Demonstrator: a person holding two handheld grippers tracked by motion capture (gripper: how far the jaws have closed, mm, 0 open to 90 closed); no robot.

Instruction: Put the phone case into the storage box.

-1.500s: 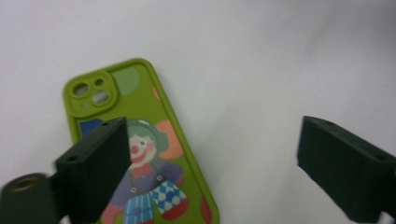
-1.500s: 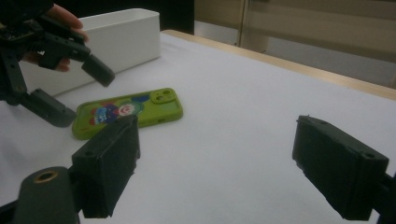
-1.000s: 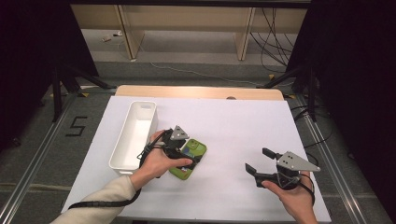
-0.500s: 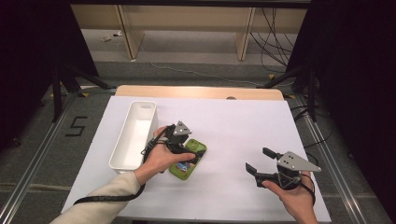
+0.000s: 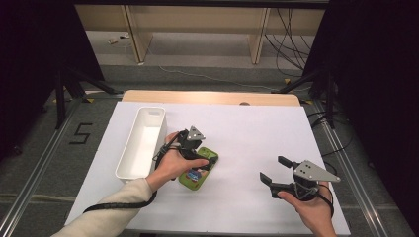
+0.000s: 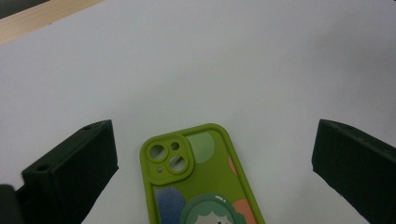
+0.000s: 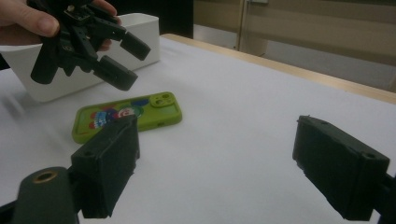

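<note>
A: Where does the green rubbery phone case with cartoon print point(image 5: 199, 172) lie?
B: Flat on the white-covered counter point(image 5: 257, 133), just beside the long white plastic bin point(image 5: 143, 142).

A: And the grippers?
B: The left gripper point(image 5: 210, 159) hovers over the case, jaws spread apart, not touching it. The right gripper point(image 5: 274, 169), well apart, is likewise spread and holds nothing.

green phone case point(image 6: 201, 182) with perhaps cartoon print, white bin point(image 5: 143, 140)
</note>
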